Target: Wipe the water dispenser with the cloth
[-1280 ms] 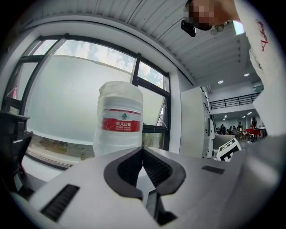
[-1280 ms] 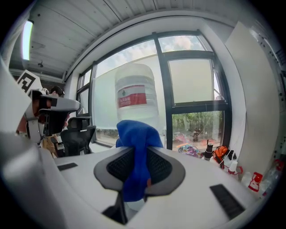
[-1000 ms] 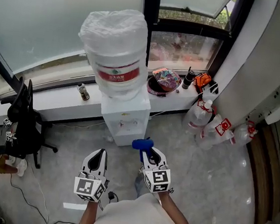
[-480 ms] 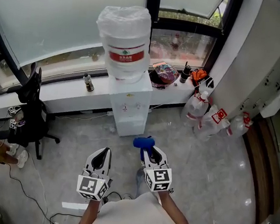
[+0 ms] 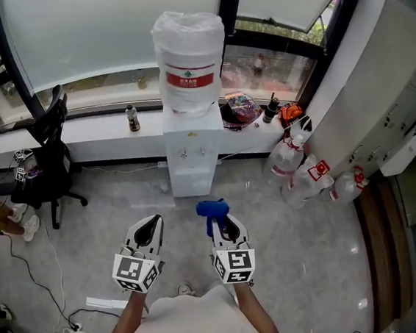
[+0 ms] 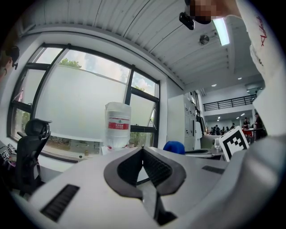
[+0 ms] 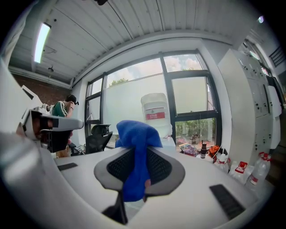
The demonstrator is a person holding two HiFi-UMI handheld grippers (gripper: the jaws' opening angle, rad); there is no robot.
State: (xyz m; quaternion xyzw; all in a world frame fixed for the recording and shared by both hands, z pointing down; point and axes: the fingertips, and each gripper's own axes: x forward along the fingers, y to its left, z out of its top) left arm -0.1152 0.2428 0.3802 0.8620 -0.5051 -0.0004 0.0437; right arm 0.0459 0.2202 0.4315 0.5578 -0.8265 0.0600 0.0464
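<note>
The white water dispenser stands by the window with a big plastic-wrapped bottle on top; both also show in the right gripper view, the dispenser below the bottle. My right gripper is shut on a blue cloth that bunches up past its jaws, well short of the dispenser. The left gripper hangs beside it, jaws shut with nothing in them. From the left gripper view the bottle is far ahead.
A black office chair stands to the left by the sill. Spray bottles cluster on the floor to the right beside white lockers. A bowl and small items sit on the sill. Cables trail on the floor.
The view has drawn back and steadied, so the dispenser now sits farther up and more centred. Both grippers keep their places and states; the cloth stays held.
</note>
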